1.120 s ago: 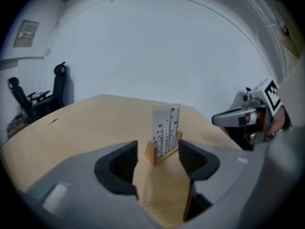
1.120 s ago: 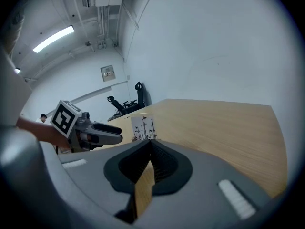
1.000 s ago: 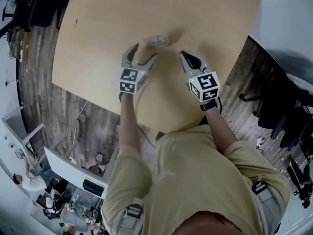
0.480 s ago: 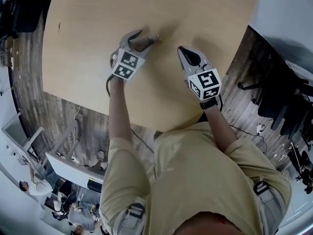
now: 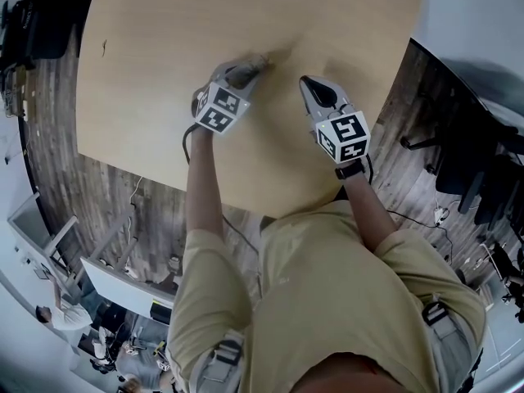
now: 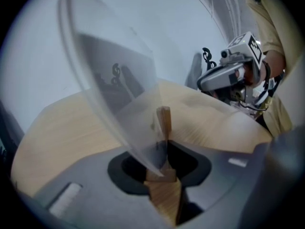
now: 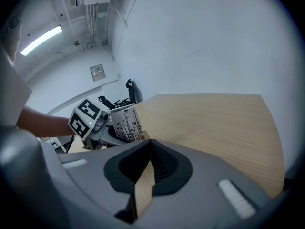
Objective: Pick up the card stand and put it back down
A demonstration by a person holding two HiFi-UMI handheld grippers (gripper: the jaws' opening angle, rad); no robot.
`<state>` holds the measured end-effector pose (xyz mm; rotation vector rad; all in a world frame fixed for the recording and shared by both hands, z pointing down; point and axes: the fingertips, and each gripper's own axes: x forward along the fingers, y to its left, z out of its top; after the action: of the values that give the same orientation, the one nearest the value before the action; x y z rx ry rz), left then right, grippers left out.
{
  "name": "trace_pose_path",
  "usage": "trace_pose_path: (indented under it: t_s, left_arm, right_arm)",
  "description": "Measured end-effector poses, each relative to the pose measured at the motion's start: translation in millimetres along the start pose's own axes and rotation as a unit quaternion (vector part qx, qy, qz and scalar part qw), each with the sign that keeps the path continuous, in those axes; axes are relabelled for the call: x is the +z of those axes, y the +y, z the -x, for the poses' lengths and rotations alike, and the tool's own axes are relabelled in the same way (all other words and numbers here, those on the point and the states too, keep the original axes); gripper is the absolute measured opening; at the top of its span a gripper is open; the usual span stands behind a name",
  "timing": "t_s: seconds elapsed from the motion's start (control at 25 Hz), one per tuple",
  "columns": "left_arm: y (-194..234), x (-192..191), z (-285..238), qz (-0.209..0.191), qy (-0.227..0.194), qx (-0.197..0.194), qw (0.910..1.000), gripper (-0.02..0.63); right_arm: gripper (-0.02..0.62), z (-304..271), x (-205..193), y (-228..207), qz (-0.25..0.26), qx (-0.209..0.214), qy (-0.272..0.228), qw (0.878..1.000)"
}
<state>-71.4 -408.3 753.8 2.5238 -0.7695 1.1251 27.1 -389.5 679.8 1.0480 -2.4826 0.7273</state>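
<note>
A second ago your left gripper [image 5: 248, 70] sat short of the card stand [image 5: 260, 59] with its fingers spread wide, and the stand stood free on the desk [image 5: 164, 23]. Now that gripper has come forward and down over the stand and rolled. Its fingers have just been closing, and they grip the stand's wooden base [image 6: 163, 120] between them. Your right gripper [image 5: 305, 83] has hardly shifted: it hangs just beside the stand, to the right, fingers drawn together with nothing in them, only a thin slit of desk showing through.

From your head view the stand is mostly covered by the left gripper, and only a pale end sticks out past the fingertips. In the left gripper view the clear sheet [image 6: 109, 80] rises as a blurred, curved smear, so nothing on it can be read. No view shows whether the base is resting on the desk or is off it. In the right gripper view the stand's foot is cut off behind that gripper's own body.
</note>
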Motion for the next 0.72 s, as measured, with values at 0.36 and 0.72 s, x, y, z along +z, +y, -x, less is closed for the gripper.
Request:
trace_pose_path:
  t_s: [0.36, 0.72]
  left_arm:
    - [-43, 13, 34, 0.05, -0.03, -0.004, 0.9983, 0.113]
    - [-74, 75, 131, 0.113, -0.137, 0.028, 0.9837, 0.114]
  right_arm:
    - [0.005, 37, 19, 28, 0.012, -0.013, -0.032, 0.999]
    - [0.005, 90, 65, 82, 0.037, -0.008, -0.092, 0.995]
